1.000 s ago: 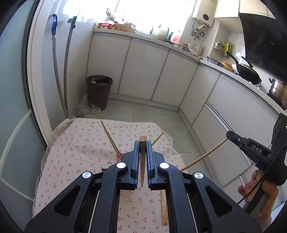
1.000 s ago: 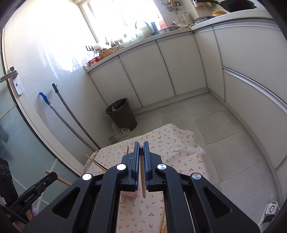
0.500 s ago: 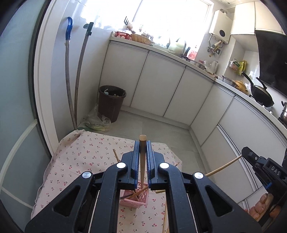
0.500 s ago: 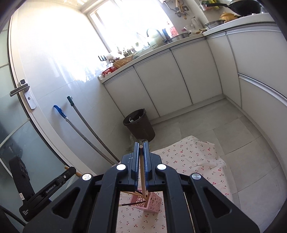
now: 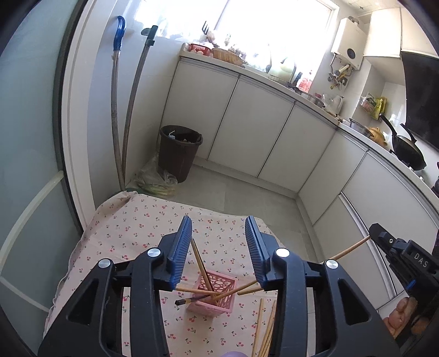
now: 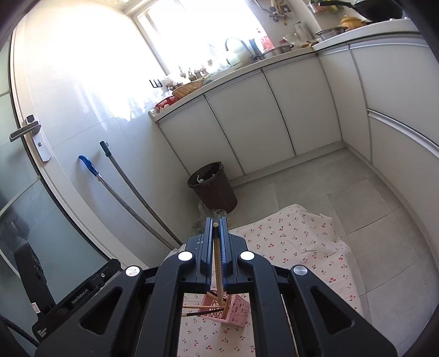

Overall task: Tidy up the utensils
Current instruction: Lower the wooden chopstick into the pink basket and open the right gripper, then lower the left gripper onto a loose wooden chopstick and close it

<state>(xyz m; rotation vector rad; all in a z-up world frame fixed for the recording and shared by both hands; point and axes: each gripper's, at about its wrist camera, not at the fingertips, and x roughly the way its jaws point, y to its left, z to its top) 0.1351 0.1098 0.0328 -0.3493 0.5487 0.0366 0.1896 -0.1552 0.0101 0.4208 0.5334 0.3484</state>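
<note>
Low table draped in a cherry-print cloth (image 5: 129, 228), far edge toward the tiled floor (image 5: 233, 189) and cabinets. Near the middle of the cloth, a pink perforated basket (image 5: 219, 302) standing upright, wooden chopsticks (image 5: 201, 267) leaning out of it at different angles, one dark-tipped stick poking out toward the left edge. Just right of the basket, toward the near edge, several loose chopsticks (image 5: 264, 329) lying flat on the cloth, close together.

Sunlight poured through the window (image 5: 263, 24) above white cabinets (image 5: 258, 123) lining two walls. A dark bin (image 5: 179, 151) stood on the grey tiled floor (image 6: 315, 192), near two mop handles (image 5: 123, 109) leaning against the wall.
</note>
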